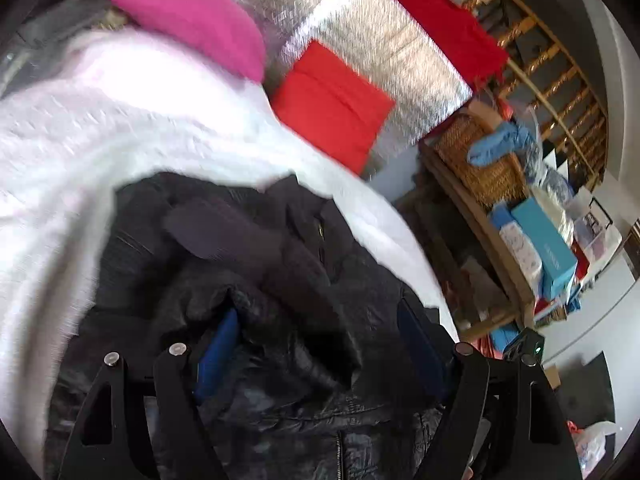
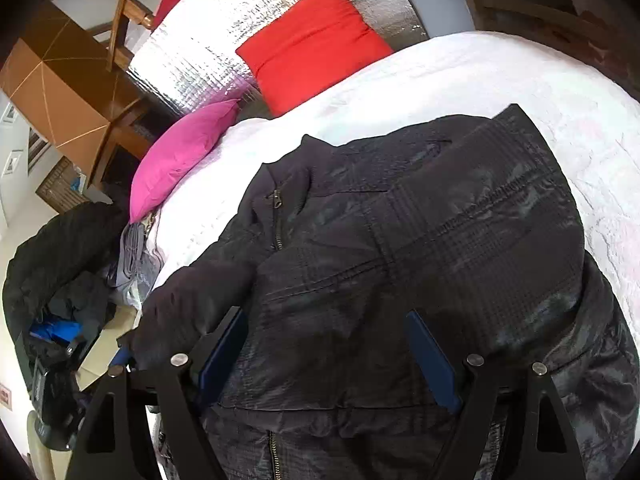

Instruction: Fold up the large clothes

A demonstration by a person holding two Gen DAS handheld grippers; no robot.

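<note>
A black quilted jacket (image 1: 248, 240) lies spread on the white bed cover (image 1: 100, 128), zipper side up. In the left wrist view my left gripper (image 1: 316, 312) hovers low over bunched jacket fabric, jaws wide apart, and its blue pads (image 1: 218, 352) do not pinch the cloth between them. A dark sleeve (image 1: 224, 228) lies across the jacket ahead of it. In the right wrist view my right gripper (image 2: 326, 314) stands open over the jacket (image 2: 420, 220), folded cloth lying loose between its blue pads (image 2: 432, 360). The collar and zipper pull (image 2: 276, 200) point towards the pillows.
A pink pillow (image 2: 180, 152) and a red pillow (image 2: 312, 44) lean on the silver headboard (image 2: 208, 40). Dark clothes (image 2: 60, 248) are piled off the bed's left side. A wicker basket (image 1: 480, 160) and boxes (image 1: 548, 248) crowd a shelf beside the bed.
</note>
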